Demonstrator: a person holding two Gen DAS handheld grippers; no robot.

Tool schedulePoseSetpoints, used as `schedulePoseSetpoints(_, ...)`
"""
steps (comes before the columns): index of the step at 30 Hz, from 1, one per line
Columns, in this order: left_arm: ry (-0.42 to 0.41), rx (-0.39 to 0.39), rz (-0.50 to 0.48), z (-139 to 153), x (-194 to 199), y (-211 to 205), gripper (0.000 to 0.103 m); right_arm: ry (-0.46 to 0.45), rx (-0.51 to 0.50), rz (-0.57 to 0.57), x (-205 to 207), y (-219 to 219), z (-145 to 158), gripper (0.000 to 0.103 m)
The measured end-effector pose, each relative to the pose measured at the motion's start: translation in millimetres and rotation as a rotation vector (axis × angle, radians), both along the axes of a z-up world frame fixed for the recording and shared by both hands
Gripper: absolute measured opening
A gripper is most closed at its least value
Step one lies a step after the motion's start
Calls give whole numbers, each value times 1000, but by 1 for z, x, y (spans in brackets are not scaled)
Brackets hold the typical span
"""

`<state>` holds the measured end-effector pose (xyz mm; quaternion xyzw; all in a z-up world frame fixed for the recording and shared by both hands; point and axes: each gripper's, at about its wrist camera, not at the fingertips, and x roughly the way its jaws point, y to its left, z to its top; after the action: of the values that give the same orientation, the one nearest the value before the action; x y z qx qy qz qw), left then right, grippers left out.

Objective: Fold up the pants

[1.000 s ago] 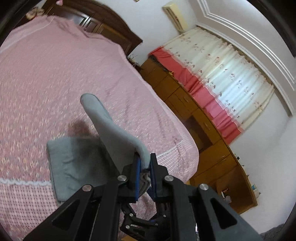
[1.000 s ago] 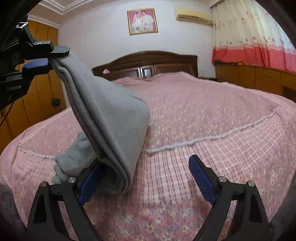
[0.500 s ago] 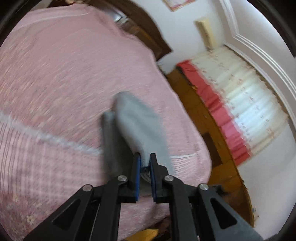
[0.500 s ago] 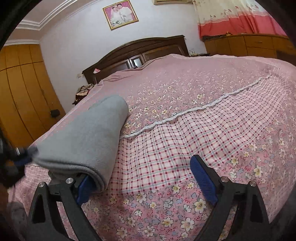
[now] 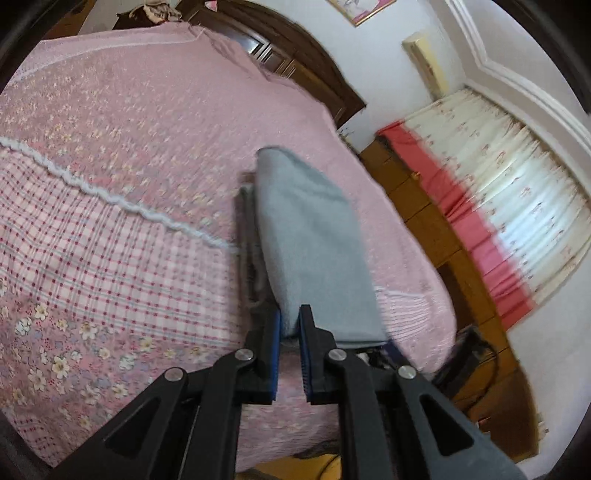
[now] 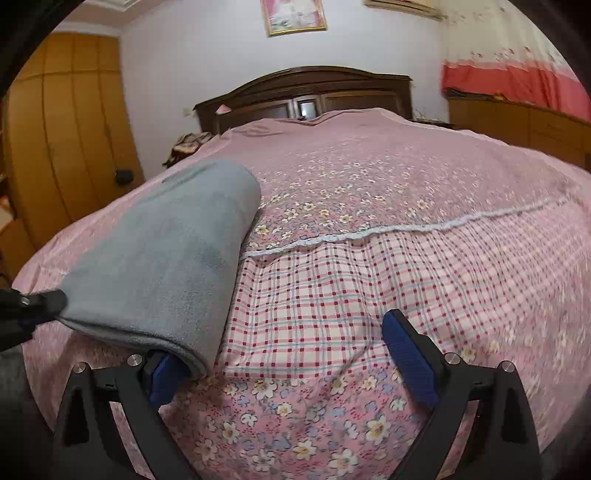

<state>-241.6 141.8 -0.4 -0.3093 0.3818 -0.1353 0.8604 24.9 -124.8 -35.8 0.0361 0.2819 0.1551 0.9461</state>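
The left gripper (image 5: 290, 326) is clamped on the near edge of the grey pants (image 5: 310, 240), which lie folded on the pink bedspread (image 5: 110, 184) (running toward twelve o'clock). The right gripper (image 6: 291, 354) is spread wide, pressing nothing, with the pants (image 6: 166, 266) draped over its nine o'clock finger (image 6: 166, 376)

The room was a bedroom with pale walls (image 6: 207, 66). A wide bed (image 6: 406, 177) filled most of it, spread with a pink cover of small flowers and red checks, crossed by a white lace trim (image 6: 406, 227). A dark wooden headboard (image 6: 306, 86) stood against the far wall, under a framed picture (image 6: 293, 16). An orange-brown wardrobe (image 6: 70, 122) rose on one side. On the other, low wooden cabinets (image 5: 424, 206) ran beneath a cream curtain with a red hem (image 5: 517, 192), lit by daylight. An air conditioner (image 5: 424, 62) hung high on the wall.
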Motion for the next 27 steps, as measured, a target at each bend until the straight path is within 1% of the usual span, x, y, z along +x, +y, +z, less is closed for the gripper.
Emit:
schedulePoseSetpoints(1,34,-33,2,-11,3,1,10,31,16,6,1,-2,1,97)
schedulePoseSetpoints(4,60,-79,4,-25,5,1,12,148,51,17,1,-11,11,96)
schedulePoseSetpoints(5,70,-78,-3,-27,6,1,17,174,63,26,-3,-16,14,96)
schedulePoseSetpoints(6,81,-71,-7,-28,5,3,22,193,78,25,-9,-23,19,96)
schedulePoseSetpoints(7,88,-63,-14,-26,2,5,22,202,89,1,-18,-34,24,96)
schedulePoseSetpoints(9,70,-48,-16,-23,-10,19,22,214,119,-34,-28,-53,36,95)
schedulePoseSetpoints(11,57,25,11,-2,-15,29,22,202,207,-57,-30,-71,53,86)
schedulePoseSetpoints(12,44,58,21,10,-14,31,23,195,281,-25,-24,-73,66,64)
schedulePoseSetpoints(13,21,80,24,24,-11,30,25,192,323,16,-15,-69,74,33)
schedulePoseSetpoints(14,-9,92,20,37,-5,29,28,197,355,58,-1,-62,81,20)
schedulePoseSetpoints(15,-48,97,5,52,3,23,30,212,371,81,17,-49,86,4)
schedulePoseSetpoints(16,-85,100,-24,65,12,16,31,218,382,97,31,-37,88,3)
schedulePoseSetpoints(18,-133,118,-98,80,33,-5,31,272,468,181,71,-10,85,2)
schedulePoseSetpoints(19,-139,136,-117,83,51,-19,31,303,495,215,86,0,81,2)
schedulePoseSetpoints(20,-114,155,-121,81,66,-29,27,337,511,262,102,12,77,2)
schedulePoseSetpoints(21,-92,180,-129,75,77,-41,21,379,520,329,123,28,68,2)
schedulePoseSetpoints(22,-70,208,-128,66,83,-49,20,422,522,380,136,37,60,2)
schedulePoseSetpoints(23,-45,237,-116,54,84,-54,20,485,529,421,152,48,46,2)
schedulePoseSetpoints(24,-29,246,-111,47,90,-55,20,537,510,434,167,56,31,2)
schedulePoseSetpoints(25,10,247,-97,26,89,-54,20,560,481,420,182,58,17,0)
schedulePoseSetpoints(26,26,245,-89,15,86,-52,16,561,497,415,192,55,11,0)
schedulePoseSetpoints(27,21,237,-74,1,81,-48,7,539,542,413,202,45,6,0)
